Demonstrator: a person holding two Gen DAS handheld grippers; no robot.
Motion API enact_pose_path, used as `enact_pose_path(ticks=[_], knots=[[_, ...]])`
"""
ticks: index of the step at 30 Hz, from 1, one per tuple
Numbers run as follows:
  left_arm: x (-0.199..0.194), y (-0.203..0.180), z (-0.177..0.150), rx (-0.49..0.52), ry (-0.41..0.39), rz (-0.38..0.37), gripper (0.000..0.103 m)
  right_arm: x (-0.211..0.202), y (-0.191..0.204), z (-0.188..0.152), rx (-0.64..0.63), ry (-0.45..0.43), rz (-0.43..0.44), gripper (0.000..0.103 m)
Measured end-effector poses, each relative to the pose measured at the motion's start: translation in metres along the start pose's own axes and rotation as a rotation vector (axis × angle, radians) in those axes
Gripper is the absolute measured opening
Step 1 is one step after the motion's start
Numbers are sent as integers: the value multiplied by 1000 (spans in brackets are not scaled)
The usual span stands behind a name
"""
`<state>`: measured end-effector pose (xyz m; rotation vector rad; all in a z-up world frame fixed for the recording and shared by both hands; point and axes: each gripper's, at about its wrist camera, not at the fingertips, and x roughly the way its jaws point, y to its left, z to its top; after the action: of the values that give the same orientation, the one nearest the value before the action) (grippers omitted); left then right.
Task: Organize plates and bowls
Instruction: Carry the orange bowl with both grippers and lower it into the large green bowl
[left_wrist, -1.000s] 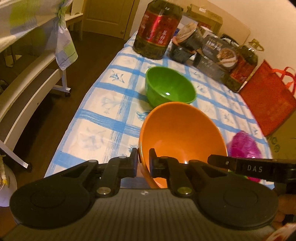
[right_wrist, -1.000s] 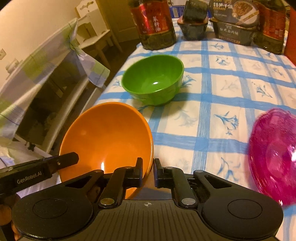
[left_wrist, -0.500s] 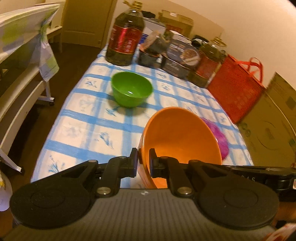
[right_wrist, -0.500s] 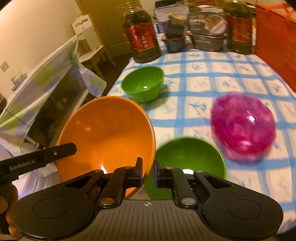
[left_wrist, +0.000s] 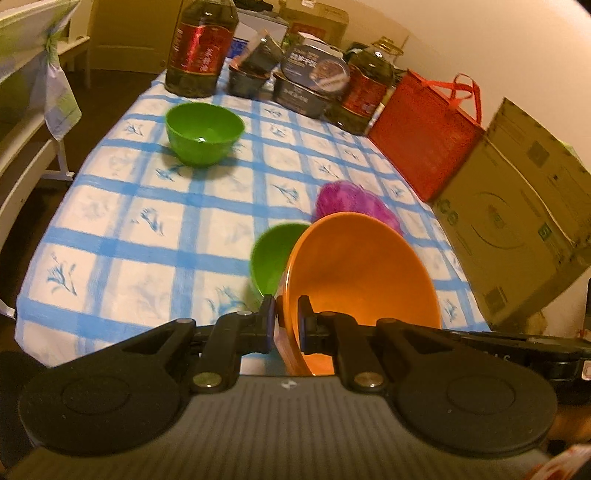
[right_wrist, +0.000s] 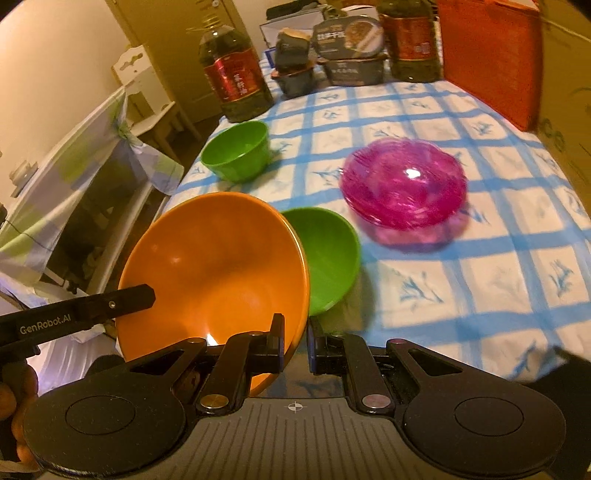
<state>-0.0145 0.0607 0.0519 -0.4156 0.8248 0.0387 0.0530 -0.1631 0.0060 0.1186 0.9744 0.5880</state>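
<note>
Orange bowl (left_wrist: 354, 273) pinched by its rim in both the left gripper (left_wrist: 283, 325) and right gripper (right_wrist: 295, 345), tilted above a green bowl (right_wrist: 328, 258) on the checked tablecloth (right_wrist: 480, 280).

The left gripper (left_wrist: 283, 325) is held angled downward, its jaws clamped on the rim of the orange bowl (left_wrist: 364, 273); the right gripper (right_wrist: 295, 345) is likewise tilted down, its jaws closed on the opposite rim; each gripper's finger is seen at the edge of the other's view; fingertips (right_wrist: 16, 400) are glimpsed at the left edge of the right wrist view.
</note>
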Motion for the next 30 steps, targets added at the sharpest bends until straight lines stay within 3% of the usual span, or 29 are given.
enact_pose_path(ticks=[18,30], knots=[[5,-6,-19,-5,42,-11,10,-3,-11,-16,20,24,-15,12],[26,-7,11,6,30,-9,10,9,-17,15,24,-6,-13,12]])
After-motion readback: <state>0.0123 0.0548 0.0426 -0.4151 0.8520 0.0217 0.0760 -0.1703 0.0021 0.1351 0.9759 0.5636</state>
